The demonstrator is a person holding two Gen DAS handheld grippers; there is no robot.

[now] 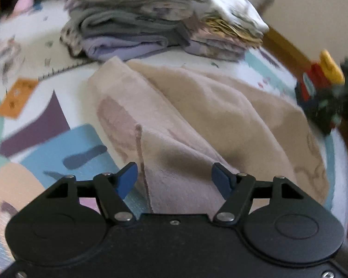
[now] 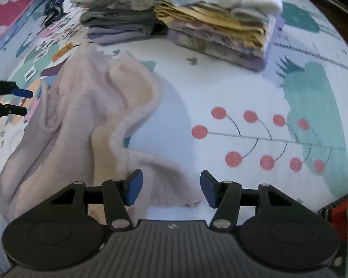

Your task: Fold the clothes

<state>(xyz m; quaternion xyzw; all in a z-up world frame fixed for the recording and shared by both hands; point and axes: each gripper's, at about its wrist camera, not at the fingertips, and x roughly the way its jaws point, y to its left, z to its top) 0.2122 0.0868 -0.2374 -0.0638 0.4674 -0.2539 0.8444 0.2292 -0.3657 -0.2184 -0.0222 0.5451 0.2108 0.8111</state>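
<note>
A beige-pink fleece garment (image 1: 197, 120) lies crumpled on the patterned play mat (image 1: 46, 125); it also shows in the right wrist view (image 2: 81, 115). My left gripper (image 1: 175, 179) is open and empty, its blue fingertips just above the garment's near edge. My right gripper (image 2: 171, 187) is open and empty over another edge of the garment. The left gripper (image 2: 21, 102) shows at the far left of the right wrist view, open beside the garment. A stack of folded clothes (image 1: 155, 23) sits behind the garment, and shows in the right wrist view (image 2: 197, 16).
The mat (image 2: 243, 88) spreads right of the garment with red dots and teal shapes. A red and yellow toy (image 1: 322, 74) and a dark item (image 1: 329, 108) lie at the right. A red-edged object (image 2: 340, 210) sits at the right wrist view's lower right.
</note>
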